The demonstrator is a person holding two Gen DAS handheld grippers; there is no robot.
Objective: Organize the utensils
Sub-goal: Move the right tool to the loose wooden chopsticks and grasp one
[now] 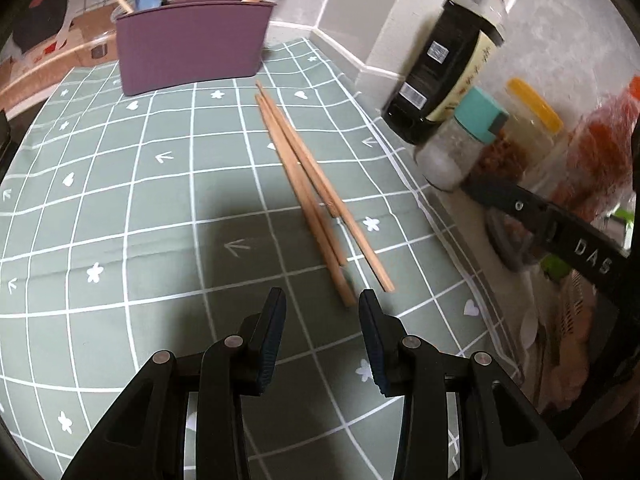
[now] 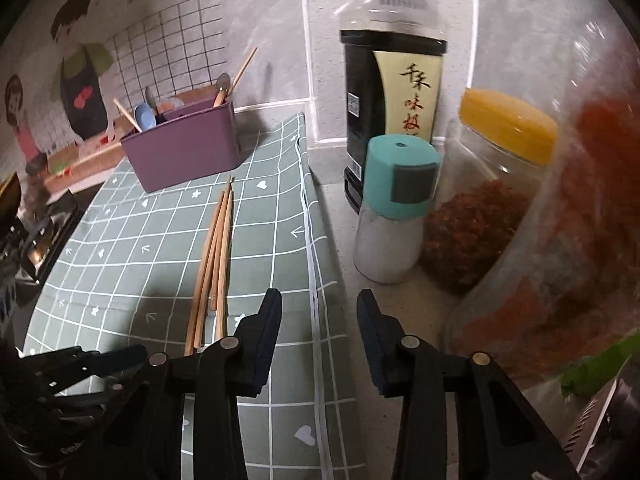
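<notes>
Our left gripper (image 1: 322, 300) has its fingers apart and empty, the near ends of the wooden chopsticks (image 1: 304, 184) lying just ahead between them on the checked cloth (image 1: 120, 208). Our right gripper (image 2: 319, 304), fingers likewise apart, sits just right of them. We judge them light, stiff and prone to roll; grip mid-shaft. Beyond stands the purple holder (image 1: 192, 48).
</notes>
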